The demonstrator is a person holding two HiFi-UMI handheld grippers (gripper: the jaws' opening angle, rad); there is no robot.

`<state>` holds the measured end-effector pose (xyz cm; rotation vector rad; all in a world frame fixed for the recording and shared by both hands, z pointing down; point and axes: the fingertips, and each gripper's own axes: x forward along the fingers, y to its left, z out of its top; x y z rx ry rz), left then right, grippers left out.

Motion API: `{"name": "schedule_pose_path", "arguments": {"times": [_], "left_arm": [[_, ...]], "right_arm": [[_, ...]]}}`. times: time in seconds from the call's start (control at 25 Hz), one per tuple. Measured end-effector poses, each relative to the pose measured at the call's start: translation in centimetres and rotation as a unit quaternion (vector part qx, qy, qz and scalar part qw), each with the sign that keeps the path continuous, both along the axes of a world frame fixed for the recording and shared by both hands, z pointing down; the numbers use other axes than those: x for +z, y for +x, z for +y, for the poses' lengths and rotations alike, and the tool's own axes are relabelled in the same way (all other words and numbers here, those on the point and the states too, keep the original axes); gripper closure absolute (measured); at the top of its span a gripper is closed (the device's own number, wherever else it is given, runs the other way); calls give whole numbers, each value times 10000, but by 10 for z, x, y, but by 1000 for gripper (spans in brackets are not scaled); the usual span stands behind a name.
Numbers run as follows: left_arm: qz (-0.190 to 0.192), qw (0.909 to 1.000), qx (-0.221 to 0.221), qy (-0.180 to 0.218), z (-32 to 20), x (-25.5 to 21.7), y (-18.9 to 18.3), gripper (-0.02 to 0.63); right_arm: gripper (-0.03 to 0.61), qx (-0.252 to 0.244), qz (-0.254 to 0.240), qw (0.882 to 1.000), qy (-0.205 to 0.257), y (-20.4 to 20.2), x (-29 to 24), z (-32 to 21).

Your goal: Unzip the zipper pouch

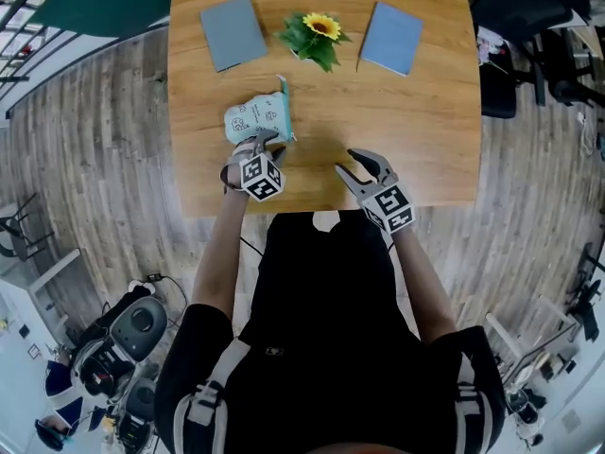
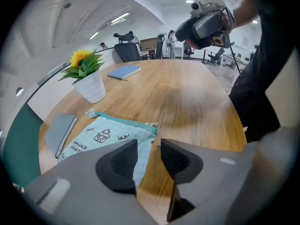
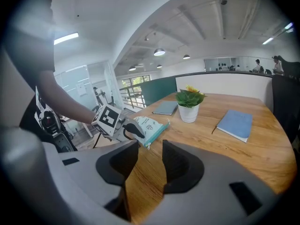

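Note:
A light-blue zipper pouch (image 1: 257,116) with printed doodles and a teal zipper lies flat on the wooden table (image 1: 425,130), left of centre. In the left gripper view the pouch (image 2: 105,135) has its metal zipper pull (image 2: 151,123) at the near right corner. My left gripper (image 1: 262,144) hangs steeply over the pouch's near edge, open, and the pouch's corner shows in the gap (image 2: 149,156) without either pad pressing on it. My right gripper (image 1: 345,162) stands open to the right over bare wood, apart from the pouch (image 3: 149,125), with nothing between its jaws (image 3: 150,165).
A potted sunflower (image 1: 317,36) stands at the table's far middle. A grey notebook (image 1: 233,31) lies to its left and a blue notebook (image 1: 392,38) to its right. The table's near edge is close behind both grippers. Office chairs (image 1: 529,17) stand off the far right.

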<state>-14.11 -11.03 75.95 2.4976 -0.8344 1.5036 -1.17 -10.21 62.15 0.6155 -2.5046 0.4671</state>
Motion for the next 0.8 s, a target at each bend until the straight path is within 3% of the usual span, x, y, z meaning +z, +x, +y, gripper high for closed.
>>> {"name": "schedule_pose_path", "arguments": {"times": [0.12,0.2,0.4,0.64,0.72,0.8], "left_arm": [[-150,9999,24,41,-8,3,-3,533],[-210,9998,51,10,-10,6,-3,543],[-176,9998,96,-4,-9,6,-3,539],[43,9982,448,-391,1,5,4,476],[-20,9964,698,-476,5,7,7,506],[7,9947,815,-634,9,9,11,580]], "right_arm": [[416,15,31,10000,-13,1,0,0],[416,28,50,10000,-19,2,0,-1],[416,62,54,10000,-17,1,-2,-5],[417,42,45,10000,-3,-3,-2,-8],[417,36,49,10000,-6,-4,-2,-8],[417,29,49,10000,-8,-6,-1,-8]]}}
